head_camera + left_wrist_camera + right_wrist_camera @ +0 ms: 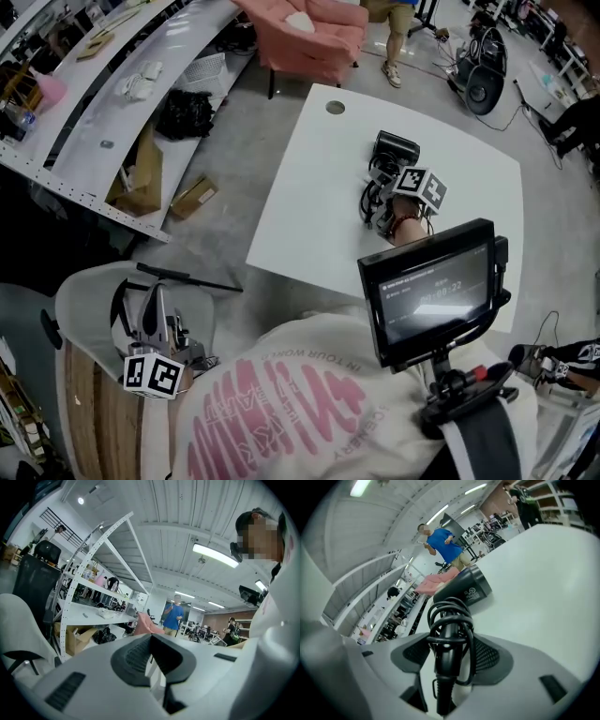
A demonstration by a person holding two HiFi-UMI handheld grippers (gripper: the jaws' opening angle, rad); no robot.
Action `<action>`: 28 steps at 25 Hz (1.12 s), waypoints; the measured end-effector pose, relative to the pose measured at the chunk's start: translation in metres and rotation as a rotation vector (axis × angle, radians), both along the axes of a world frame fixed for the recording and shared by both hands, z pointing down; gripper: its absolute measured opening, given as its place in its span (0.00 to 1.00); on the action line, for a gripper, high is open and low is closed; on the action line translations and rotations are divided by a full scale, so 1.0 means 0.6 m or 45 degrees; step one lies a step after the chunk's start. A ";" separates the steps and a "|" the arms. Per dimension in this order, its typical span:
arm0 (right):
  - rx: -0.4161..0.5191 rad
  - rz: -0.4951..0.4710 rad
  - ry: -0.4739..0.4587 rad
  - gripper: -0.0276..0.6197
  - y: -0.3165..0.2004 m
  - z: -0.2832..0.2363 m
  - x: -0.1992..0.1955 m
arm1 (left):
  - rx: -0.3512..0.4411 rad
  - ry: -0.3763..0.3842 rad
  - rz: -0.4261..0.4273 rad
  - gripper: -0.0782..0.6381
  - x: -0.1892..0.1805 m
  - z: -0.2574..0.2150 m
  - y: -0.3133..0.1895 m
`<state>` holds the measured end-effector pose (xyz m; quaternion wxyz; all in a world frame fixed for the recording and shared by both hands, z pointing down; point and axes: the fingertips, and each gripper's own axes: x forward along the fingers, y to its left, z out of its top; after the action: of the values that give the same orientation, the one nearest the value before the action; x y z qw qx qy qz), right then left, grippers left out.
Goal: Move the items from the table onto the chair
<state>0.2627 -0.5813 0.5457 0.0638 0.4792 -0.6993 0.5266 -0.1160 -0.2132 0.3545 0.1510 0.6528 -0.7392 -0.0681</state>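
Observation:
A black hair dryer [394,150] lies on the white table [300,187], its cord wound round the handle. My right gripper [382,202] is down on that handle. In the right gripper view the hair dryer [466,590] points away from me, and my right gripper [450,663] is shut on the corded handle, with both pads against the cord loops. My left gripper [155,300] hovers over the pale chair [84,300] at the lower left. In its own view my left gripper [151,656] is shut with nothing between the pads.
A pink armchair [305,33] stands beyond the table. White shelving [112,103] runs along the left, with a cardboard box [192,195] and a black bag [183,112] on the floor beside it. The table has a round hole [335,107]. A person in blue [440,541] stands far off.

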 end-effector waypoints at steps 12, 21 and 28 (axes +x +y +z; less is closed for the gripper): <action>0.153 -0.026 -0.745 0.48 0.049 -0.111 -0.065 | 0.008 0.006 0.039 0.12 0.010 0.003 -0.018; 0.413 -0.499 -0.997 0.49 0.118 -0.285 -0.192 | 0.063 -0.002 -0.010 0.12 0.004 -0.010 -0.003; 0.451 -0.871 -1.149 0.49 0.263 -0.389 -0.320 | 0.149 -0.009 -0.111 0.12 -0.009 -0.033 0.084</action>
<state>0.0708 -0.4237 0.3126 -0.1546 -0.0413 -0.8494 0.5029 -0.1212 -0.1629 0.3345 0.1070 0.6278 -0.7623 -0.1154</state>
